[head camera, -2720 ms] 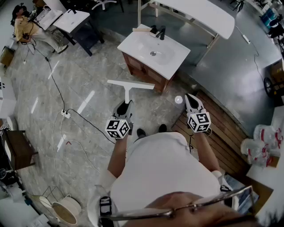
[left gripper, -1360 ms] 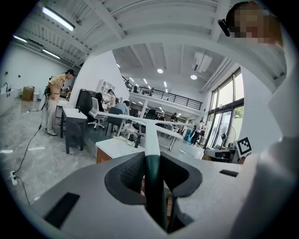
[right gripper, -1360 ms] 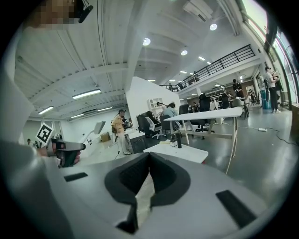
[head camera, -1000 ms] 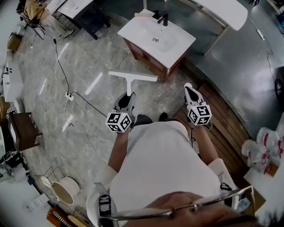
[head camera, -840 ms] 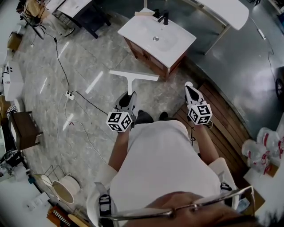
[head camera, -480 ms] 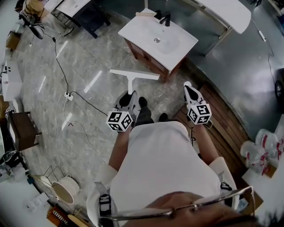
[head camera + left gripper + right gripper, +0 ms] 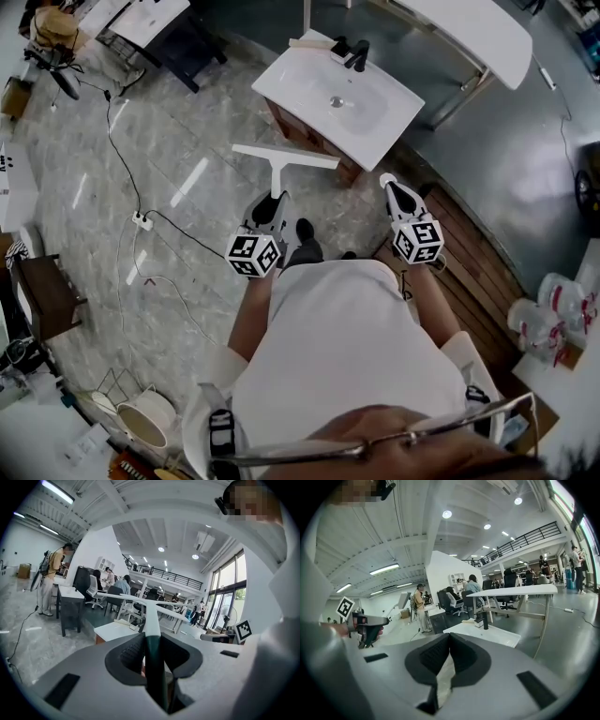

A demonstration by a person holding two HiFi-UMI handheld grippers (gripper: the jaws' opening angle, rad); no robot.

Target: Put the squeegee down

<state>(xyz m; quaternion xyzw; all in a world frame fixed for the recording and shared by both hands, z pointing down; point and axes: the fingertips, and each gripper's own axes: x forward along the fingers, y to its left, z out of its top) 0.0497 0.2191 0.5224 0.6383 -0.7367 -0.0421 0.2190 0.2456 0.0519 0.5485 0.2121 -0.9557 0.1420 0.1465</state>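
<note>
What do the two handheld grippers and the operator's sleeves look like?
Left gripper and right gripper: light grey moulded shells tapering to black ribbed jaws, with no cables visible. Each carries a white cube with black square markers on its faces. The person wears a white short-sleeved shirt.

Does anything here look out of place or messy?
Nothing spilled or broken; the left gripper holds the squeegee squarely. Oddest: a washbasin cabinet stands alone on the open floor, and a power strip with loose cables lies across the floor at left.
</note>
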